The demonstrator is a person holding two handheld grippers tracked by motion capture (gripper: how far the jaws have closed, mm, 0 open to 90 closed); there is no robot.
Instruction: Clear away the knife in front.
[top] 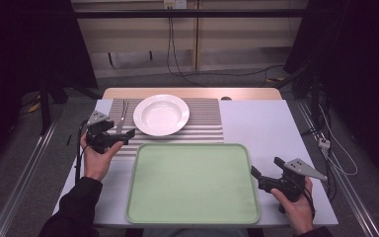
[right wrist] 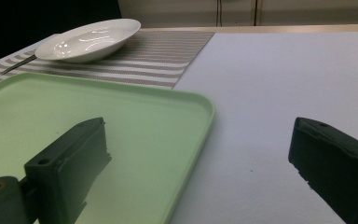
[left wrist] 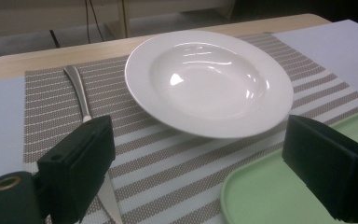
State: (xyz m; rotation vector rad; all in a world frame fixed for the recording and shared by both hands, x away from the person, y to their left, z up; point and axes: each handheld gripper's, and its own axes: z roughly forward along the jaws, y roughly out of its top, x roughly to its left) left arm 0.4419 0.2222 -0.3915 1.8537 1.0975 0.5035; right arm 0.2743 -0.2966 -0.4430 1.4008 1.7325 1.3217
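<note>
The high view looked forward and down from above the person's side, taking in the whole tabletop (top: 256,123) from some way off. The left gripper view sat low and close, facing the white plate (left wrist: 209,81) at its 12 o'clock, the green tray (left wrist: 279,196) at 5 o'clock. The right gripper view, also low, shared that plate (right wrist: 91,39) at 10 o'clock and the tray (right wrist: 121,121).

A wooden table (top: 192,93) has a pale grey sheet (top: 256,123) over most of its top. On it lies a big light green plastic tray (top: 192,182) near 6 o'clock. A striped woven mat (top: 205,123) lies near 11 o'clock, just beside the tray.
</note>
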